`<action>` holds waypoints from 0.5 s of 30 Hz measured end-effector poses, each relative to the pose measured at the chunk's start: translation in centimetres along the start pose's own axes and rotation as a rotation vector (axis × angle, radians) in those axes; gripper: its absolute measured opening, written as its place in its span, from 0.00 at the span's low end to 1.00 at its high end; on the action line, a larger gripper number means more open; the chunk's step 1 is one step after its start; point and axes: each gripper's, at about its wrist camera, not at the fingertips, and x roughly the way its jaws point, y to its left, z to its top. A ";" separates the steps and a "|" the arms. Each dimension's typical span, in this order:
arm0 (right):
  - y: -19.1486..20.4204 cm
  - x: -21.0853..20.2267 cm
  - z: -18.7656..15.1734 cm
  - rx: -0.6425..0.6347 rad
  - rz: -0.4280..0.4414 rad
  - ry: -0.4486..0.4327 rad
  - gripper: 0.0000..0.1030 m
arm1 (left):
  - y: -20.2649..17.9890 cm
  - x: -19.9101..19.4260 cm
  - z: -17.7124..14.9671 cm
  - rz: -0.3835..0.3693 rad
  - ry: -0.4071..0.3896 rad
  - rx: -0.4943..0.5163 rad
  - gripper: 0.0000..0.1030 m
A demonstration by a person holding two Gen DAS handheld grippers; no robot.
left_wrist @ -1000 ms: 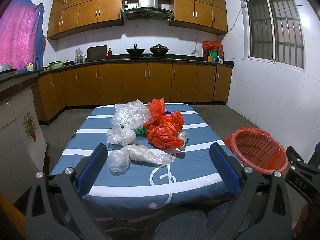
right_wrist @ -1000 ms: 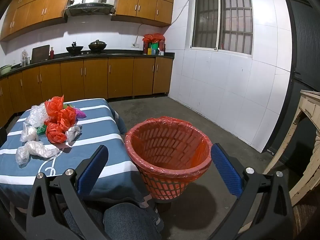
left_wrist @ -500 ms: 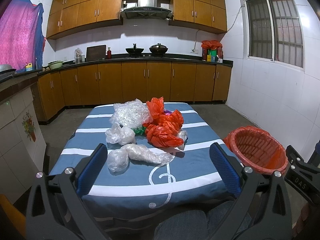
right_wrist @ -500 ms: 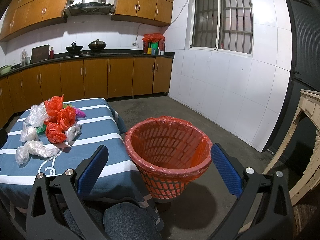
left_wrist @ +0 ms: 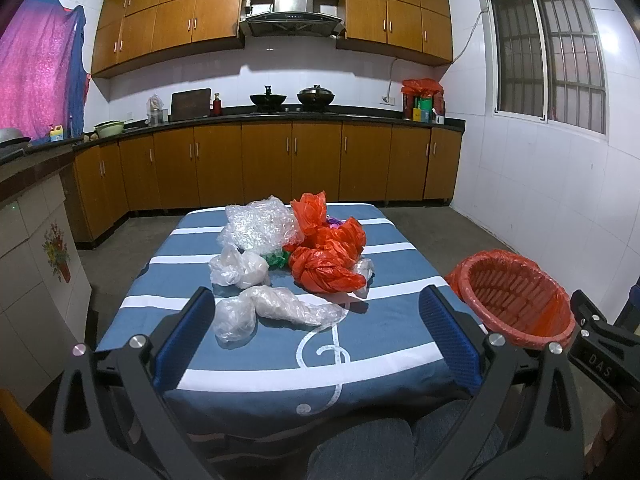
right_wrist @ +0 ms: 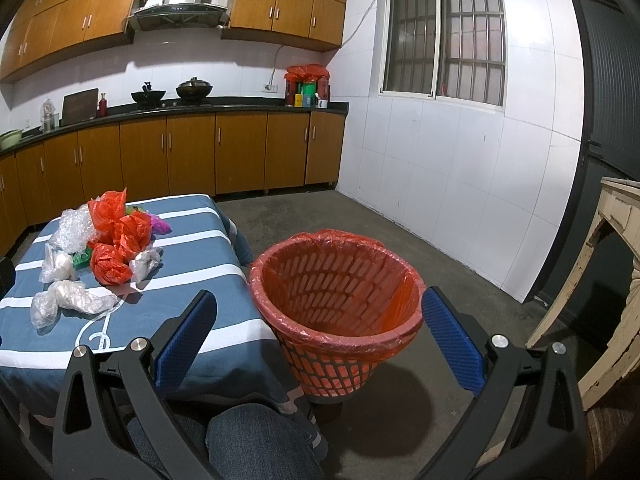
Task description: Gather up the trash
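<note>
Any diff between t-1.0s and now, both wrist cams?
No visible change. Left claw and right claw are open and empty, as before, nothing grasped or released. The clear bags and orange bags lie in the same pile on the striped table; the lined orange basket stands in the same place on the floor.
</note>
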 end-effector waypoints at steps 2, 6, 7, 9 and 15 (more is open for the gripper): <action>0.0 0.0 0.0 0.000 0.000 0.000 0.98 | 0.0 0.0 0.0 0.000 0.000 0.000 0.96; 0.0 0.1 0.0 0.000 0.000 0.000 0.98 | 0.0 0.0 0.0 0.000 0.001 0.000 0.96; 0.0 0.1 0.0 0.000 0.000 0.000 0.98 | 0.0 0.0 0.0 0.000 0.001 0.000 0.96; 0.0 0.1 -0.1 0.000 0.000 0.001 0.98 | 0.0 0.0 0.0 -0.001 0.001 0.000 0.96; 0.0 0.2 -0.1 0.001 0.000 0.001 0.98 | 0.0 0.0 0.0 0.000 0.003 0.000 0.96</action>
